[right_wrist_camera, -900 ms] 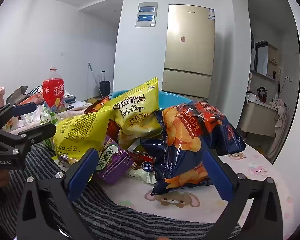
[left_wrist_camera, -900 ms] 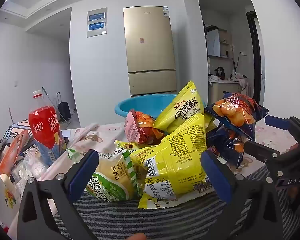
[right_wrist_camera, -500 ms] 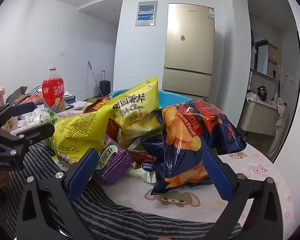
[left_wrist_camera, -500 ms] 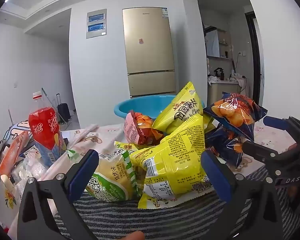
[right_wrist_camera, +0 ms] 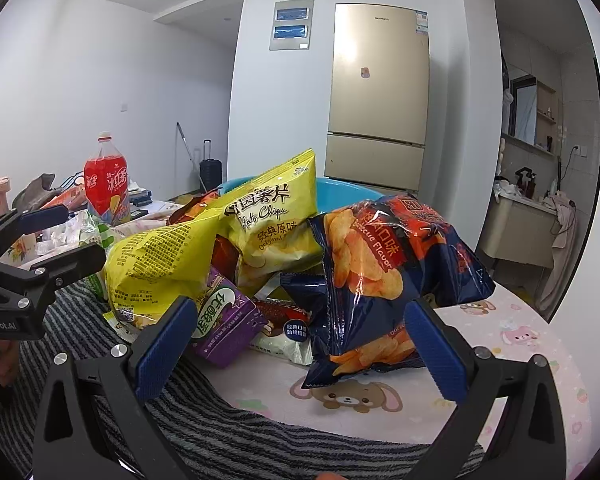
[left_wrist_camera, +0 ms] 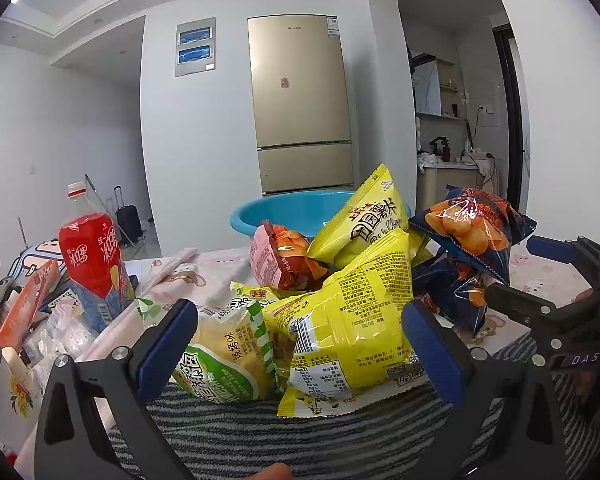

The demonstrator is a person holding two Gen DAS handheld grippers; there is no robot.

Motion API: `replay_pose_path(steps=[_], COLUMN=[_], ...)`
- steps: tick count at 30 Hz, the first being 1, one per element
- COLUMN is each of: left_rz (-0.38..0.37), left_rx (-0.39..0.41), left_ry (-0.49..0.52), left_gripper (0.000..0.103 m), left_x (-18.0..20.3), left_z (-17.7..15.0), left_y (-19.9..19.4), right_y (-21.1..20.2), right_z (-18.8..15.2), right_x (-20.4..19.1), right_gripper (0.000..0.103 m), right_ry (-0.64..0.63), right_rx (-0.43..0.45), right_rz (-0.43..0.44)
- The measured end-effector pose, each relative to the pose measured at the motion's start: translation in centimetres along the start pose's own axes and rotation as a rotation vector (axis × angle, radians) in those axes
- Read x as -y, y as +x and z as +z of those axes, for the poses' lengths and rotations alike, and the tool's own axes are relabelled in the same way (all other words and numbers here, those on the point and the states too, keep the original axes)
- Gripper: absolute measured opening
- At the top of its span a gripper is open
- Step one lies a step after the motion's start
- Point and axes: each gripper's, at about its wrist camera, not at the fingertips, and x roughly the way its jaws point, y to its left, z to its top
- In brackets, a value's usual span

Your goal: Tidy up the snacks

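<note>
A heap of snack bags lies on the table. In the left wrist view my left gripper (left_wrist_camera: 300, 344) stands open just short of a yellow bag (left_wrist_camera: 352, 320) and a green-and-white bag (left_wrist_camera: 228, 352); nothing sits between its pads. Behind them are a red-orange packet (left_wrist_camera: 280, 260), a yellow chips bag (left_wrist_camera: 364, 220) and a dark blue chips bag (left_wrist_camera: 472, 232). In the right wrist view my right gripper (right_wrist_camera: 300, 344) is open before the dark blue chips bag (right_wrist_camera: 380, 272), a purple box (right_wrist_camera: 224, 324) and the yellow chips bag (right_wrist_camera: 272, 220).
A blue plastic basin (left_wrist_camera: 288, 210) stands behind the heap. A red drink bottle (left_wrist_camera: 92, 256), a mug (left_wrist_camera: 0, 392) and clutter fill the table's left side. A striped grey cloth (right_wrist_camera: 240, 432) covers the near edge; pink patterned tablecloth (right_wrist_camera: 520, 340) shows at the right.
</note>
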Motion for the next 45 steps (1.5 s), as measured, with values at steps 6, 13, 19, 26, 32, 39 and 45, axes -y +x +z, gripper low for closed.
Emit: replay_pose_path(steps=[6,13,19,26,32,39,45], left_rz=[-0.003,-0.015,-0.015,-0.019,-0.017,-0.017,-0.018], left_rx=[-0.01,-0.017,-0.019,-0.015,-0.017,-0.018,-0.021], left_ry=[0.019,0.031,0.027,0.015,0.033,0.034,0.027], left_gripper=[0.103,0.103,0.103,0.103,0.103,0.103,0.103], left_x=[0.24,0.73,0.73,0.41,0.75,0.78,0.73], left_z=[-0.12,-0.18,-0.2,-0.27,-0.24,-0.22,-0.23], left_y=[0.14,0.37,0.48,0.33,0.3,0.26,0.22], right_y=[0.07,0.02,0.03,-0.01,-0.01,-0.01,0.0], right_z=[0.11,0.16,0.16,0.16,0.12,0.12,0.14], right_x=[-0.13,0.02,0.01,0.02,0.12,0.14,0.12], right_gripper=[0.103,0.103,0.103,0.103,0.103,0.103,0.103], right_ry=[0.001,0.004,0.004,0.005,0.006,0.005,0.003], right_rx=[0.002,0.001,0.001,-0.001,-0.001,-0.002,-0.002], right_rz=[0.001,0.003,0.003,0.003,0.003,0.002,0.003])
